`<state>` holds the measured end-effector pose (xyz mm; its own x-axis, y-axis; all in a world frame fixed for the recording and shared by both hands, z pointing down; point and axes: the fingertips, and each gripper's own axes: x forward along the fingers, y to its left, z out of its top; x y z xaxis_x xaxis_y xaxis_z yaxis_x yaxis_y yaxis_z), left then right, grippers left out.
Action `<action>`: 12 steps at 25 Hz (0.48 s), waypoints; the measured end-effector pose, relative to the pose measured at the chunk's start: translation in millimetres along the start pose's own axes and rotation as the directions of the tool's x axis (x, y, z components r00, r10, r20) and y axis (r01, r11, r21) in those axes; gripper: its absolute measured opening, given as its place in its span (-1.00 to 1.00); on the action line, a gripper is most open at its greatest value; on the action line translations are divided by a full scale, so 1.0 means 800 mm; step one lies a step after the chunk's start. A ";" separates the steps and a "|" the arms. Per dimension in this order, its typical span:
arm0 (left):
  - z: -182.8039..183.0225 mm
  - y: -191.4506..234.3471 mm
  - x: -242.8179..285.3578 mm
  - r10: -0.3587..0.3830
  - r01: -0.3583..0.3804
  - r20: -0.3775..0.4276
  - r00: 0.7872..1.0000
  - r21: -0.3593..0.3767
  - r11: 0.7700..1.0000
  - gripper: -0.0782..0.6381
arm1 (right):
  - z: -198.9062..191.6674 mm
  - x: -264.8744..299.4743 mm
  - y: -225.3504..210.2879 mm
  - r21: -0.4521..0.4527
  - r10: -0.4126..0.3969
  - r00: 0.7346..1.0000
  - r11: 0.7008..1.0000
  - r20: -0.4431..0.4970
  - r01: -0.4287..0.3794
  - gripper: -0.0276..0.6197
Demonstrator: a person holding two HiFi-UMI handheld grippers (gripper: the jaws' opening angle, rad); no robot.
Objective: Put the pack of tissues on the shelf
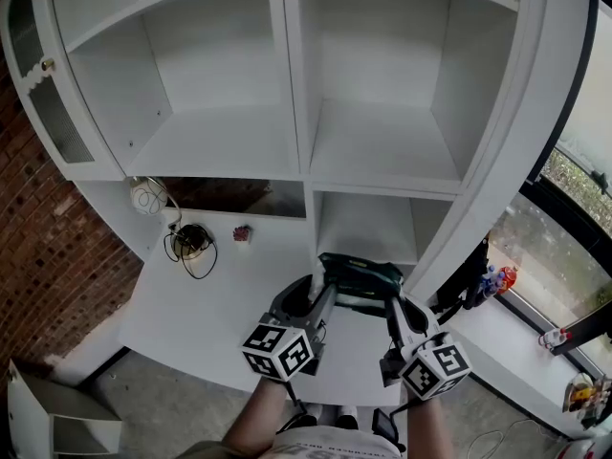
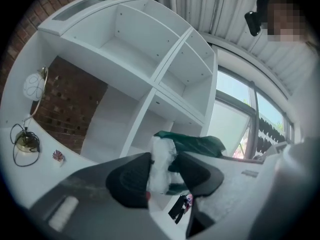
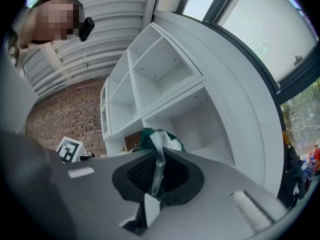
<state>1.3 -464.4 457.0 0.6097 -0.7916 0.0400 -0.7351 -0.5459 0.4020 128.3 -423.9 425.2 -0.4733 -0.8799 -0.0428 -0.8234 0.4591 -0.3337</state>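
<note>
Pack [image 1: 360, 275] hangs over the desk [image 1: 215, 299], just before the low shelf [image 1: 368, 229] bay. Our left gripper [image 1: 317, 302] clamps its white end and our right gripper [image 1: 393, 310] pinches its flap. We should keep it level and slide straight in.

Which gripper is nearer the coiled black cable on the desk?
Left. The left gripper sits to the right of the coiled black cable; the right gripper is farther right, beyond the tissue pack.
</note>
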 end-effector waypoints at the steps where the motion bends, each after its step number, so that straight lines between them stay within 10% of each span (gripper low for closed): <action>1: -0.001 0.000 0.002 0.010 -0.010 -0.010 1.000 0.027 1.000 -0.27 | -0.001 0.001 -0.002 -0.007 -0.006 1.000 1.000 -0.004 0.006 -0.90; 12: 0.006 -0.008 0.053 0.112 -0.091 -0.040 0.993 0.353 0.931 -0.43 | -0.004 0.021 -0.041 -0.106 -0.120 0.992 0.988 -0.042 0.115 -0.90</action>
<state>30.6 -495.5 452.0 0.5346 -0.8363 0.1216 -0.8447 -0.5331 0.0479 146.1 -453.6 438.6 -0.3834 -0.9228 0.0372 -0.9009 0.3648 -0.2350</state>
